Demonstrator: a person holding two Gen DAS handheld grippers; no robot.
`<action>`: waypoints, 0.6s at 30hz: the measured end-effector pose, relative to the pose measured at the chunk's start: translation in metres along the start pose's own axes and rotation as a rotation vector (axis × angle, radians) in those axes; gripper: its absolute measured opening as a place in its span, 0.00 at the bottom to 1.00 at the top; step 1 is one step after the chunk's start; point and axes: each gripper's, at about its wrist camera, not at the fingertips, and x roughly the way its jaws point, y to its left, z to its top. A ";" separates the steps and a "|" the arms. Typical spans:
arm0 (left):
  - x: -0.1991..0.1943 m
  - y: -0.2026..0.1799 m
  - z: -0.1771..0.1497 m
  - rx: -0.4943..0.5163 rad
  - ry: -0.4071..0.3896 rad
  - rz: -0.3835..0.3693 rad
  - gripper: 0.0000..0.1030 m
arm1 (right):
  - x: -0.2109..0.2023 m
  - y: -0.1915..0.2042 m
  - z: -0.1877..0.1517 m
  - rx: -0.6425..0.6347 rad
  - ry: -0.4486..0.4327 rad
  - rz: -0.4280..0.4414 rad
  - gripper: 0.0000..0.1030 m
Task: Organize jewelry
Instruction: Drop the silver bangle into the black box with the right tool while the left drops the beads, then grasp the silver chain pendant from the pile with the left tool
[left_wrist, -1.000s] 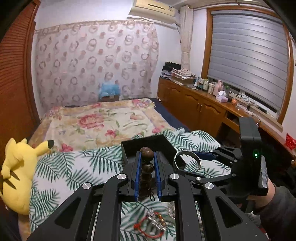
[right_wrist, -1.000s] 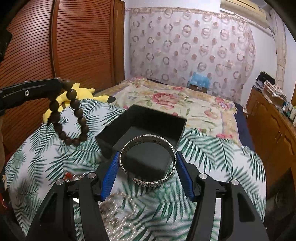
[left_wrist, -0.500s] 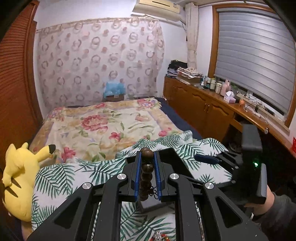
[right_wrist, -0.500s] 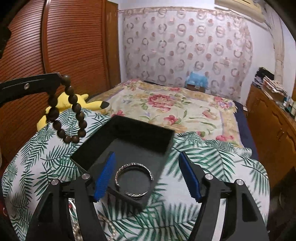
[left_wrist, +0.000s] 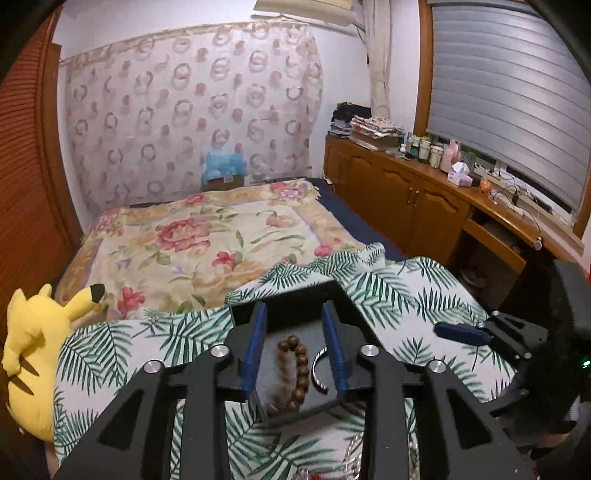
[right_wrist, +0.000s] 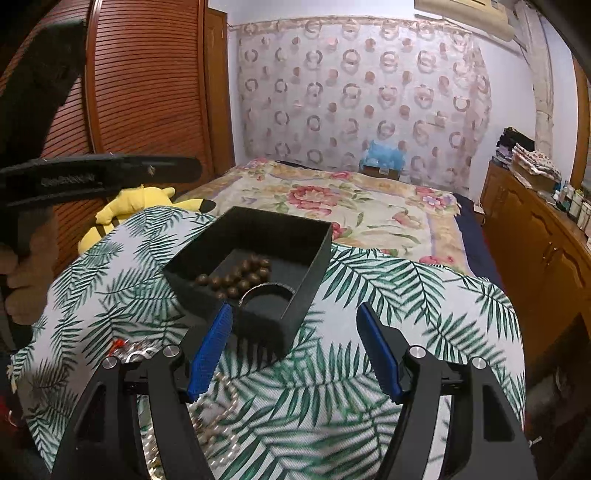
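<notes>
A black open box (right_wrist: 295, 314) sits on the palm-leaf cloth (right_wrist: 369, 325). Inside it lie a brown wooden bead bracelet (right_wrist: 236, 278) and a silver bangle (right_wrist: 255, 291). In the left wrist view the beads (left_wrist: 297, 373) and the bangle (left_wrist: 317, 369) lie in the box (left_wrist: 295, 410) between the fingers. My left gripper (left_wrist: 293, 347) is open and empty, just above the box. My right gripper (right_wrist: 293, 347) is open and empty, in front of the box. The left gripper also shows in the right wrist view (right_wrist: 184, 170), high at the left.
More jewelry lies on the cloth near me: a pearl strand (right_wrist: 218, 410), silver and red pieces (right_wrist: 133, 350). A yellow plush toy (left_wrist: 33, 354) lies left. The floral bedspread (left_wrist: 207, 243) stretches behind. A wooden cabinet (left_wrist: 413, 199) runs along the right.
My left gripper opened and let the bead bracelet drop into the box. My right gripper, which released the silver bangle into the box, drew back from it.
</notes>
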 end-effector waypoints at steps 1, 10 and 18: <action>-0.002 -0.001 -0.004 0.002 0.005 -0.002 0.30 | -0.005 0.002 -0.004 0.004 -0.003 0.000 0.70; -0.026 0.007 -0.053 -0.023 0.044 -0.020 0.42 | -0.037 0.021 -0.046 0.061 -0.005 0.028 0.70; -0.040 0.012 -0.097 -0.081 0.076 -0.051 0.44 | -0.047 0.040 -0.076 0.071 0.019 0.015 0.70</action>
